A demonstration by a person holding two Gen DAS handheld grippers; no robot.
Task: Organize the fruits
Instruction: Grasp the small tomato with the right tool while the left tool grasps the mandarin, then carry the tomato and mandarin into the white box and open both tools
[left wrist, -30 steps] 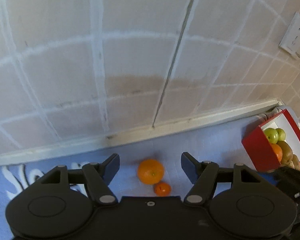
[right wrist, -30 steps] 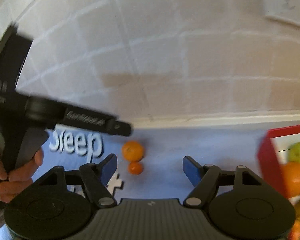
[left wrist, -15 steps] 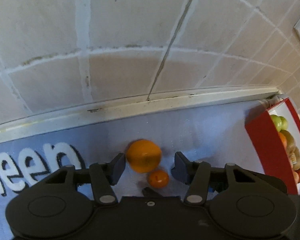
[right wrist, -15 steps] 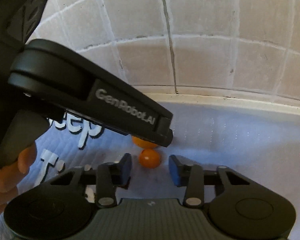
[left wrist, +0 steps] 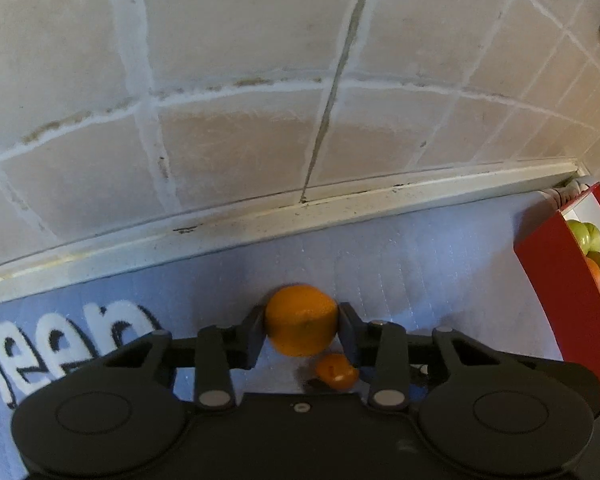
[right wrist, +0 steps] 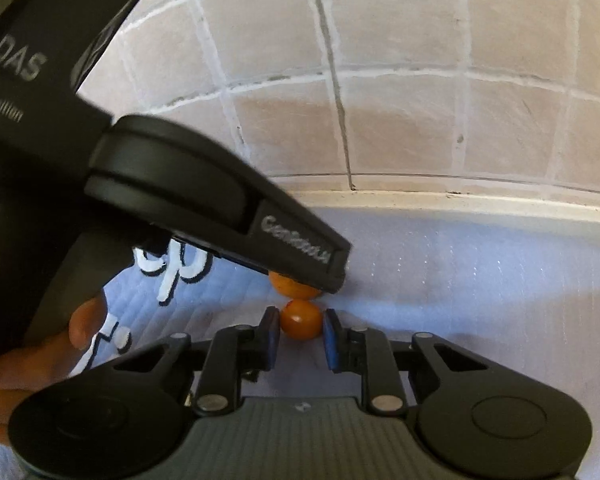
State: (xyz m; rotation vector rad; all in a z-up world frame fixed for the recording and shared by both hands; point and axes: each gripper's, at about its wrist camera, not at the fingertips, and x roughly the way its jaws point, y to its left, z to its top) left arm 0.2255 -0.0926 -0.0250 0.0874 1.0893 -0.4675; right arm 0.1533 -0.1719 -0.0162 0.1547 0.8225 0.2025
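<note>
Pinching large orange (left wrist: 301, 319) – left tool (left wrist: 301, 326); right tool (right wrist: 300, 330) clamped on small orange (right wrist: 301, 319).

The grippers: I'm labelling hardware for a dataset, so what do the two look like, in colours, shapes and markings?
Both are matte black with two round discs and silver pivot screws. The left gripper has black jaws and, in the right view, white "DAS" lettering on its body. The right gripper has blue jaw pads and a ribbed grey body.

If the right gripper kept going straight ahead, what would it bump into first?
The small orange, already between the right gripper jaws. Just past it sits the big orange, which the left gripper holds, and behind that the tiled wall. How near the two fruits are is hard to judge.
</note>
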